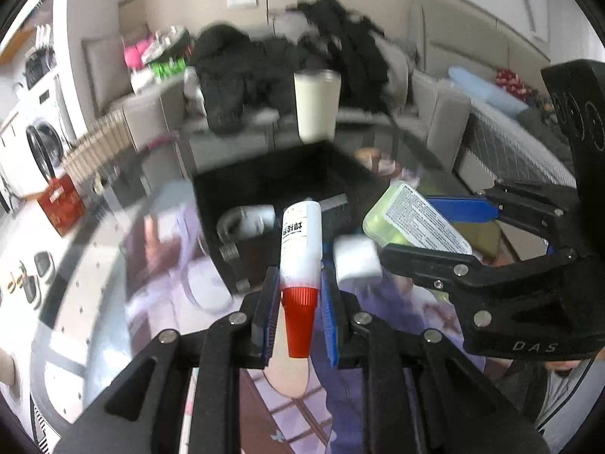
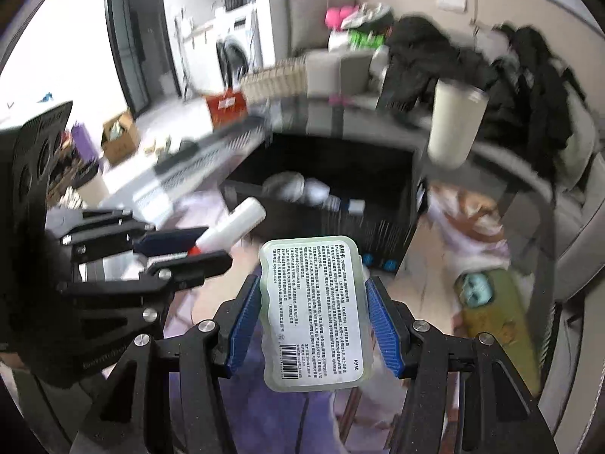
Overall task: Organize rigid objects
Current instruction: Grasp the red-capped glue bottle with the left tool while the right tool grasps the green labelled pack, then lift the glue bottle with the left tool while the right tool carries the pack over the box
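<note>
Clamped jaws on both of my tools: my left gripper (image 1: 300,302) pinches a white bottle (image 1: 301,242) just above its red cap (image 1: 298,319), blue pads pressed to either side, the body pointing away from the camera. My right gripper (image 2: 315,317) squeezes a pale green labelled case (image 2: 315,314) by its long edges, printed label facing the lens.

Both loads hang above a purple printed mat (image 2: 264,408), side by side and near each other; in the left wrist view the right tool and its green case sit just to the right of the bottle, and in the right wrist view the left tool and bottle reach in from the left.

Ahead of both lies an open black bin (image 1: 272,178), its near wall between the held items and its interior. Inside it I see a white roll-like object (image 1: 245,221) and other pale items too blurred to name. A small white block (image 1: 357,259) rests on the mat between the bottle and the case.

Beyond the bin, a cream tumbler (image 1: 317,104) stands upright on a glass table edge (image 2: 503,162), with dark clothing (image 1: 242,72) heaped on a grey sofa (image 1: 446,113) behind. A red box (image 1: 60,204) and a washing machine (image 1: 41,140) sit far left. An olive item with a teal patch (image 2: 491,314) lies right of the case.
</note>
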Demonstrator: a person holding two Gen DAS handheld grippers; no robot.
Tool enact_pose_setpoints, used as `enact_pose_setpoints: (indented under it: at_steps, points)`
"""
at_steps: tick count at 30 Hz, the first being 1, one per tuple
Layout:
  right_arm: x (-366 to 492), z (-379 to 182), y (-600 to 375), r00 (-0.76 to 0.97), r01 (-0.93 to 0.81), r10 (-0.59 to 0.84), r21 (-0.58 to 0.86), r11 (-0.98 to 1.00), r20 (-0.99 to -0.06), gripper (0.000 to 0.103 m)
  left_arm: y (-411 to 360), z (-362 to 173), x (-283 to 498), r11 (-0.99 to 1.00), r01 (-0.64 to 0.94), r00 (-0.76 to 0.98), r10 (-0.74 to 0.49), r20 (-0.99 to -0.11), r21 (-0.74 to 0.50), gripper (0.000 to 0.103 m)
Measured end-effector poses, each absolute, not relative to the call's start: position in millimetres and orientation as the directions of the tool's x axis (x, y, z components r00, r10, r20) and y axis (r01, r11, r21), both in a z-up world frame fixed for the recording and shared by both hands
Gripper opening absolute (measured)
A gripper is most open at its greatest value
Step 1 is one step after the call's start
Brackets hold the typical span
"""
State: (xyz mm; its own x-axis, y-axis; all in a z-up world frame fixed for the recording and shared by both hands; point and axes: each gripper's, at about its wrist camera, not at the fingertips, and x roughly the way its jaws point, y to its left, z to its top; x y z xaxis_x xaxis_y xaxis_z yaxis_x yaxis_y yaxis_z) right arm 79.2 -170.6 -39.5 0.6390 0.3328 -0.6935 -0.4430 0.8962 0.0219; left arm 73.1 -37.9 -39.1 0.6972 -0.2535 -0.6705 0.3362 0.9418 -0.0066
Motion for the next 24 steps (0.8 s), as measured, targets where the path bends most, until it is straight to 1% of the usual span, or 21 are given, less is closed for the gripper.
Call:
enact_pose_setpoints:
  at_steps: [2,5,8,10,13,15,24]
  points:
    - [73.5,-24.2,-170.8,0.696,-0.428,0.336,0.009,0.904,-0.635,0.056,-33.7,-25.2,68.1,0.946,0.324,0.746,-0.252,-0.617,0.005,0.018]
    - [59.5,2.1,-173.8,0.787,-0.406,0.348,-0.003,0.914,-0.509,0.056,-27.2,-3.0,57.7,0.958,0.284,0.827,-0.224,-0.516,0.039,0.018]
    - [39.0,27.1,-177.1,0.863,-0.392,0.353,-0.038,0.919,-0.361,0.056,-17.9,12.3,50.3,0.964,0.263,0.868,-0.221,-0.445,0.033,0.018]
    - [28.9,39.1,-175.9,0.887,-0.387,0.355,-0.055,0.921,-0.296,0.056,-9.8,22.5,44.2,0.97,0.242,0.896,-0.216,-0.387,0.02,0.019]
    - [22.6,46.6,-171.5,0.887,-0.392,0.364,-0.048,0.919,-0.284,0.056,-2.7,32.7,35.6,0.973,0.231,0.922,-0.213,-0.323,0.018,0.019]
    - [23.4,46.6,-169.3,0.886,-0.392,0.363,-0.049,0.919,-0.29,0.056,0.2,37.0,32.8,0.974,0.227,0.929,-0.213,-0.302,0.012,0.018]
    - [39.7,47.6,-165.5,0.885,-0.373,0.352,-0.013,0.928,-0.304,0.056,3.8,43.2,39.9,0.977,0.212,0.936,-0.207,-0.286,-0.015,0.019]
